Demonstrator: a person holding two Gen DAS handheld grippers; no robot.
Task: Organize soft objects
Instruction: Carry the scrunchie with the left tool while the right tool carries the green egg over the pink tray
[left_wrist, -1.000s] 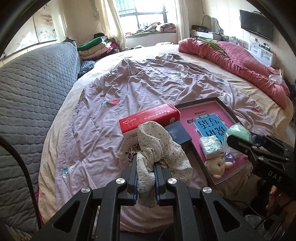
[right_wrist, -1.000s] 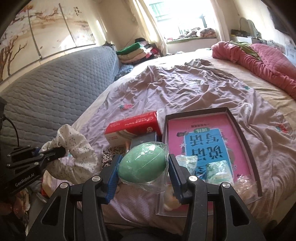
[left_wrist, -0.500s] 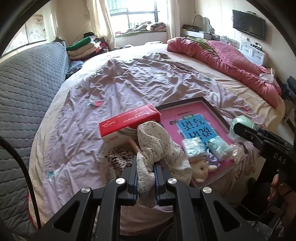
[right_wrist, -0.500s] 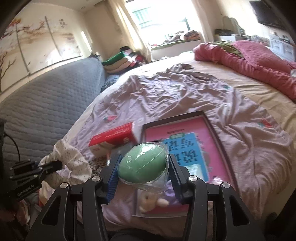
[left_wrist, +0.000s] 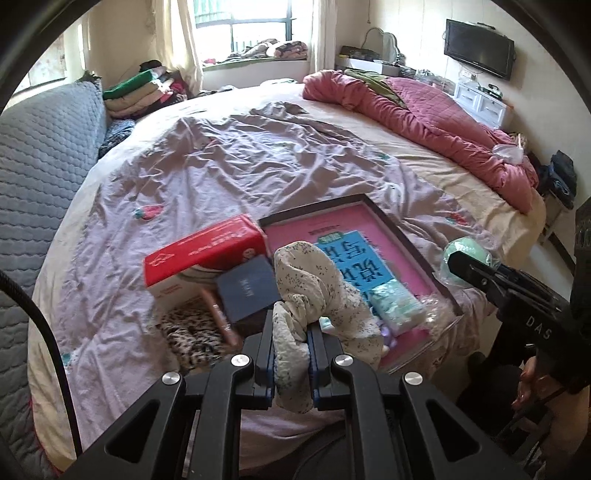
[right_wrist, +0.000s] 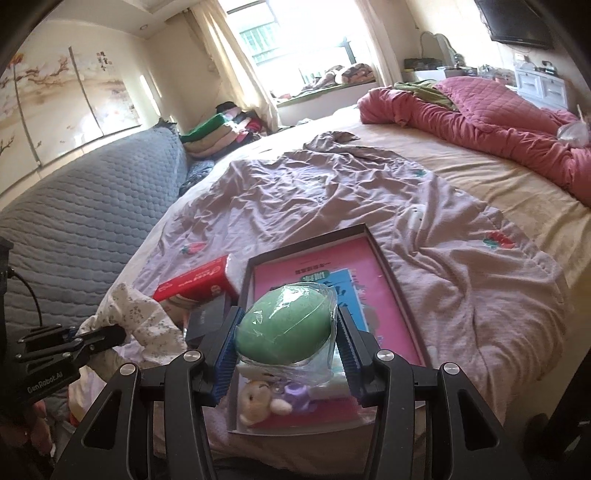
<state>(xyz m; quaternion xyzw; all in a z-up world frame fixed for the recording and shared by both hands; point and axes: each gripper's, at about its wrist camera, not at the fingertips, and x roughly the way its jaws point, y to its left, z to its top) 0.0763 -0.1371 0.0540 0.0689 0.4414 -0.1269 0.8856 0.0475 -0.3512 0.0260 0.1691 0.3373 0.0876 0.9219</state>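
Here, a wide bed (left_wrist: 424, 173) is seen in both wrist views, covered by a rumpled lilac sheet (left_wrist: 236, 173) printed with small strawberries, with a pink quilted comforter (left_wrist: 424, 114) bunched along its far right side. A grey quilted headboard (left_wrist: 40, 155) is seen along the left, and a stack of folded clothes (left_wrist: 136, 92) is piled beyond it near the window.

Near the bed's close edge, a shallow dark-rimmed box lid (right_wrist: 384, 266) with a pink and blue printed panel inside is laid flat on the sheet. Just beside it to the left, a red and white carton (left_wrist: 203, 254) is propped over a leopard-print cloth (left_wrist: 192, 332), and a dark blue box (left_wrist: 249, 291) is leaned against the carton.

A floral fabric piece (left_wrist: 314, 288), white with small dark sprigs, is clamped between the pads of the left gripper (left_wrist: 291, 350) and held up above the bed's edge, its loose end draped over toward the lid. A green sponge egg in clear wrap (right_wrist: 284, 328) is pinched between the blue-padded fingers of the right gripper (right_wrist: 286, 339), raised over the near end of the lid.

Inside the lid's near end, a pale green wrapped tissue packet (left_wrist: 397, 306) is lying, with a small plush bunny (right_wrist: 258, 400) and a purple trinket (right_wrist: 295, 398) just beside each other at the closest corner.
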